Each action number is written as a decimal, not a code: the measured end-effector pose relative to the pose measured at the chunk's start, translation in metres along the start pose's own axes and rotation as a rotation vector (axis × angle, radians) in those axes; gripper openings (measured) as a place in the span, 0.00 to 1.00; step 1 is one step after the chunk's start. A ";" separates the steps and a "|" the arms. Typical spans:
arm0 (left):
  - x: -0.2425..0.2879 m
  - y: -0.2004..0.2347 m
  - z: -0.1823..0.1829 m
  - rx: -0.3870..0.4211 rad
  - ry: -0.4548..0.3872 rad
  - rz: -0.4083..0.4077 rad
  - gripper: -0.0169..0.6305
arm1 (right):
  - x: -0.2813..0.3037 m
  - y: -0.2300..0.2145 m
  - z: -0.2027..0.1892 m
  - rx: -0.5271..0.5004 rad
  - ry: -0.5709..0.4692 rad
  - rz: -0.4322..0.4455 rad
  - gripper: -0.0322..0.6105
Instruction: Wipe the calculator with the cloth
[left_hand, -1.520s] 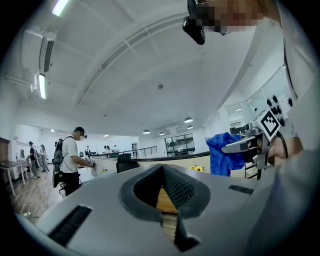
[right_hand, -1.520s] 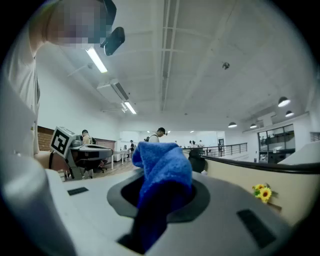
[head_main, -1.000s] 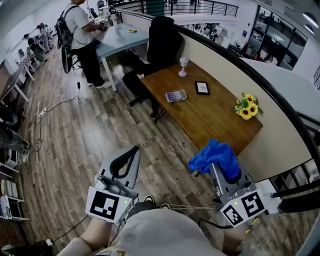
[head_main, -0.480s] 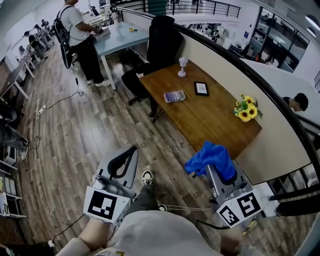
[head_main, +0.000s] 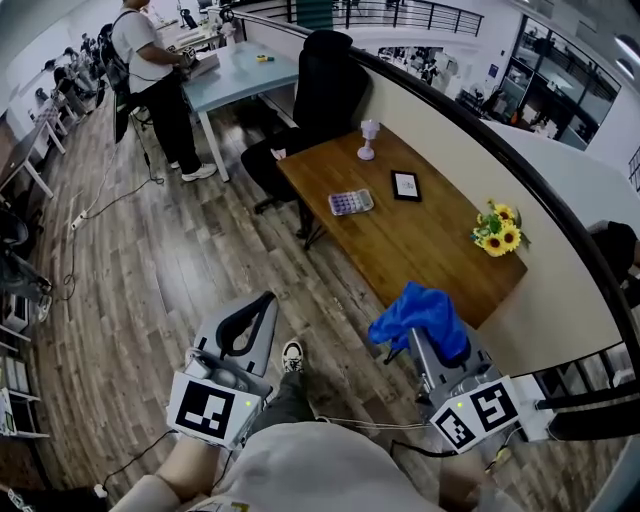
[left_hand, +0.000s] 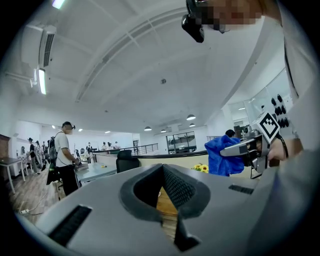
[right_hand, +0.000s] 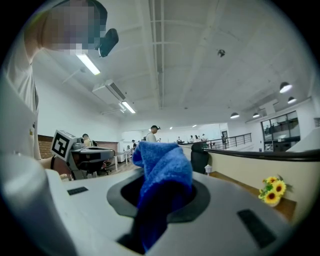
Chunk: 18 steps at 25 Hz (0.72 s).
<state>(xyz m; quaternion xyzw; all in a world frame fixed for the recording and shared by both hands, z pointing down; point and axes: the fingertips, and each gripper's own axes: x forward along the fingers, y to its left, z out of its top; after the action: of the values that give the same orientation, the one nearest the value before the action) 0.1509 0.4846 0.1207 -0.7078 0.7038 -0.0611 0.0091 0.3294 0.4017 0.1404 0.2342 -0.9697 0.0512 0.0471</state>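
Change: the calculator (head_main: 351, 203) sits slightly lower in the head view than a second ago, and a shoe (head_main: 291, 355) now shows between the two tools, where a second ago there was only floor; I judge the person is walking toward the worktop (head_main: 430, 255)
Unchanged: the blue cloth (head_main: 420, 312) stays bunched in the right claw (head_main: 428, 335), and both tools are carried at much the same height
Meaning for the task: the cloth is already in hand, so this is the approach; wiping has not begun and the calculator is untouched
Right claw: clamped on the cloth, which fills the gap between its jaws and spills over the tips in the right gripper view
Left claw (head_main: 262, 305): jaws together at the tips with nothing between them; only worktop wood shows through the gap behind the tips
Calculator position: flat on the far part of the worktop, near its left edge, well apart from both claws
Neighbours: a small dark frame (head_main: 405, 185) just beside it to the right, a small white lamp (head_main: 369, 139) beyond it, sunflowers (head_main: 500, 230) toward the wall side
Count: one calculator, one cloth, two claws, one frame, one lamp, one bunch of sunflowers, one black chair (head_main: 320, 95) at the worktop's far end
Bystander (head_main: 150, 65): one standing person at a pale table in the far left, clear of the path
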 end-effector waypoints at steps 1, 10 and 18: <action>0.006 0.006 -0.002 0.000 0.003 0.000 0.03 | 0.008 -0.003 0.000 0.001 0.001 -0.001 0.19; 0.075 0.075 -0.013 -0.027 0.023 -0.027 0.03 | 0.103 -0.031 0.004 -0.006 0.044 -0.019 0.19; 0.155 0.166 -0.016 -0.035 0.026 -0.062 0.03 | 0.214 -0.057 0.019 -0.010 0.078 -0.054 0.19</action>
<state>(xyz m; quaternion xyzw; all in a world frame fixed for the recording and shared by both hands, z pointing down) -0.0155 0.3297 0.1319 -0.7284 0.6825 -0.0582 -0.0140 0.1648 0.2530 0.1509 0.2577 -0.9607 0.0541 0.0875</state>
